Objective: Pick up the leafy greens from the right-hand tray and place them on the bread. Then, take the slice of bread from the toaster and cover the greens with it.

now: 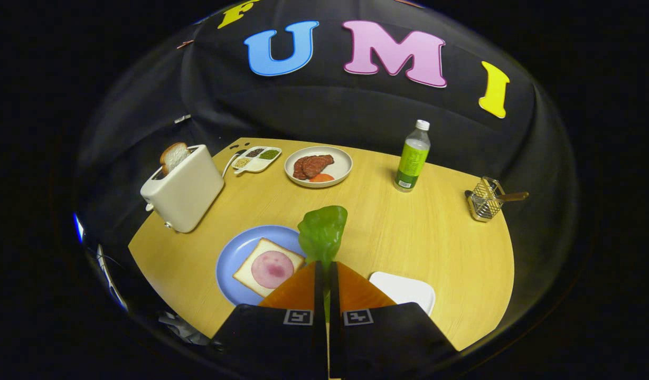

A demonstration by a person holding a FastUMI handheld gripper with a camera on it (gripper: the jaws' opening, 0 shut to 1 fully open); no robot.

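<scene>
We see the hand-held gripper (324,269) with its two fingers drawn almost together, pinching the stem end of the leafy greens (322,232) between them. The leaf stands up just ahead of the fingertips, lifted clear of the bench (408,232). We take the blue plate (234,253) as our landmark: it lies on the bench just left of the fingers, and on it rests a slice of bread (250,266) topped with a round of pink ham (271,269). The greens hang beside the plate's right rim, not yet over the bread. Right of the plate, on the other side of the fingers, sits the white tray (406,290). Beyond the plate to its left stands the toaster (184,190) with a slice of bread in its slot (173,155). Further beyond the plate we see a small divided dish (255,158), a white plate of meat (318,166), and a green bottle (412,158). Well off to the plate's right stands a wire holder (485,199)
</scene>
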